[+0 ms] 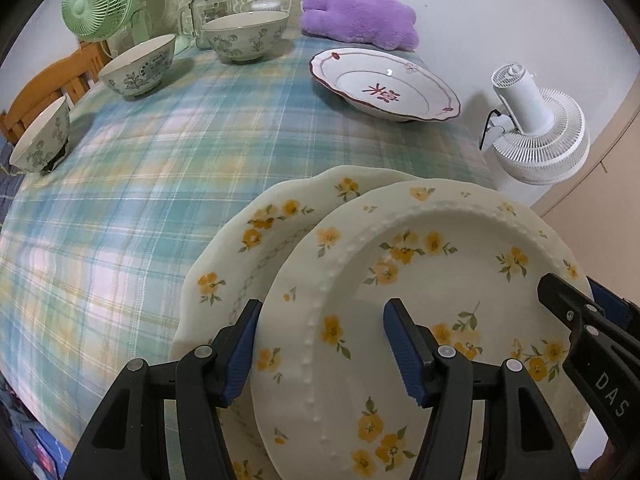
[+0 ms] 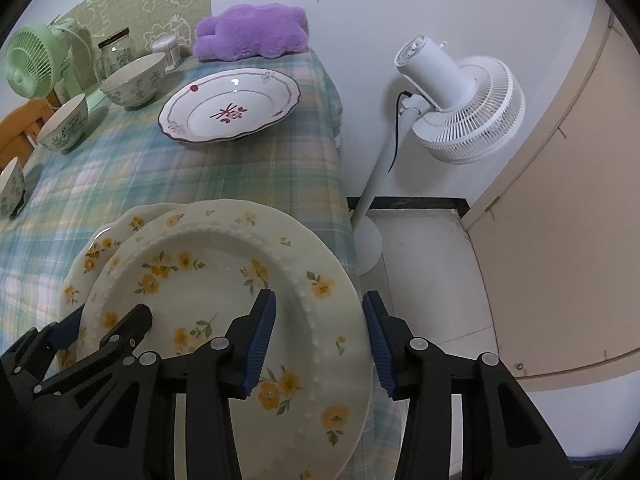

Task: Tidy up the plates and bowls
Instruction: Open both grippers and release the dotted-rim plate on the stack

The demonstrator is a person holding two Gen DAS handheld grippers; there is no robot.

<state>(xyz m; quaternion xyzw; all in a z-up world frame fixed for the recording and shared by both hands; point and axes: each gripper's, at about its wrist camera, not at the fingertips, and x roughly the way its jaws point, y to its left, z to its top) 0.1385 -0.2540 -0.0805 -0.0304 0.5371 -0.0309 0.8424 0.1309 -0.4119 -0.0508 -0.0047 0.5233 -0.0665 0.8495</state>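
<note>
A cream plate with yellow flowers and a beaded rim (image 1: pixel 420 280) (image 2: pixel 224 264) lies tilted on top of a larger scalloped yellow-flower plate (image 1: pixel 248 248) (image 2: pixel 92 256) at the table's near right corner. My left gripper (image 1: pixel 320 332) is open, its jaws standing either side of the top plate's left rim. My right gripper (image 2: pixel 320 320) is open, its jaws standing either side of the same plate's right rim. A white plate with red flowers (image 1: pixel 384 84) (image 2: pixel 232 108) sits farther back. Three blue-patterned bowls (image 1: pixel 248 36) (image 1: pixel 140 66) (image 1: pixel 40 140) stand along the far left.
The table has a green plaid cloth (image 1: pixel 160 184). A green fan (image 1: pixel 100 0), a glass jar (image 1: pixel 210 4) and a purple plush (image 1: pixel 360 20) stand at the back. A white pedestal fan (image 2: pixel 460 100) stands on the floor beside the table's right edge.
</note>
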